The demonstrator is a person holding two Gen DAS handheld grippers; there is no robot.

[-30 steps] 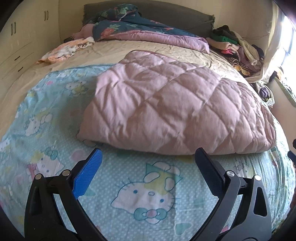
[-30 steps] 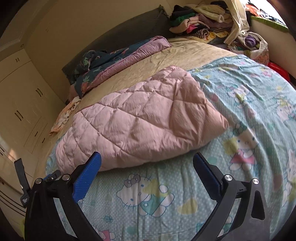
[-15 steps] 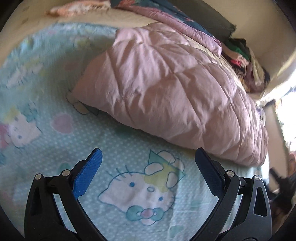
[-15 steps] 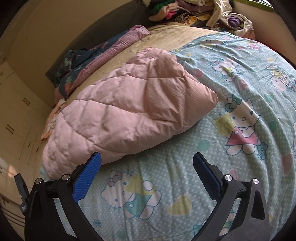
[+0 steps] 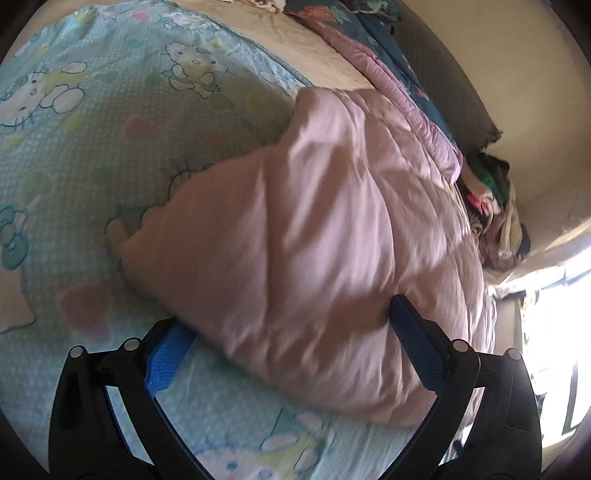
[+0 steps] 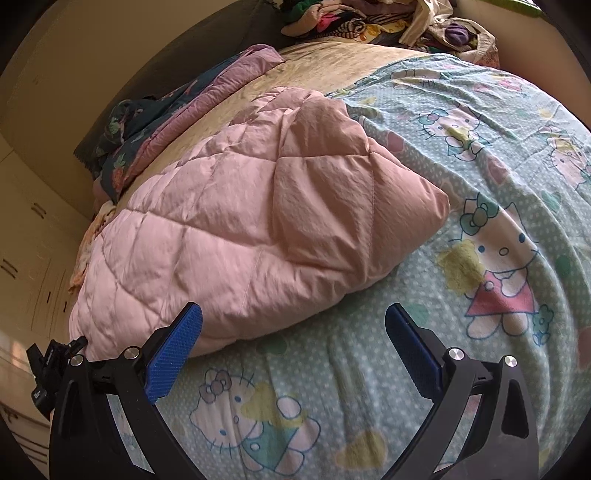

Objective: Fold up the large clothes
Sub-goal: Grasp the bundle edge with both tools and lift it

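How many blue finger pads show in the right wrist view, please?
2 pads, both on the right gripper: one on its left finger, by the quilt edge; one on its right finger, over the sheet. None seem hidden.

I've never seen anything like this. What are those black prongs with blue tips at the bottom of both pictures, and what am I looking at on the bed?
Those prongs are hand-held grippers: a person holds one in each hand, and a wide-angle camera on each looks forward along its two fingers. One picture comes from the left gripper, the other from the right gripper. Both show a bed covered with a light blue cartoon-cat sheet, and on it lies a pink quilted blanket, folded into a thick bundle. The left gripper is open, with the blanket's edge between its fingers but not yet pinched. The right gripper is open too and holds nothing, just short of the blanket. A heap of clothes sits at the far end.
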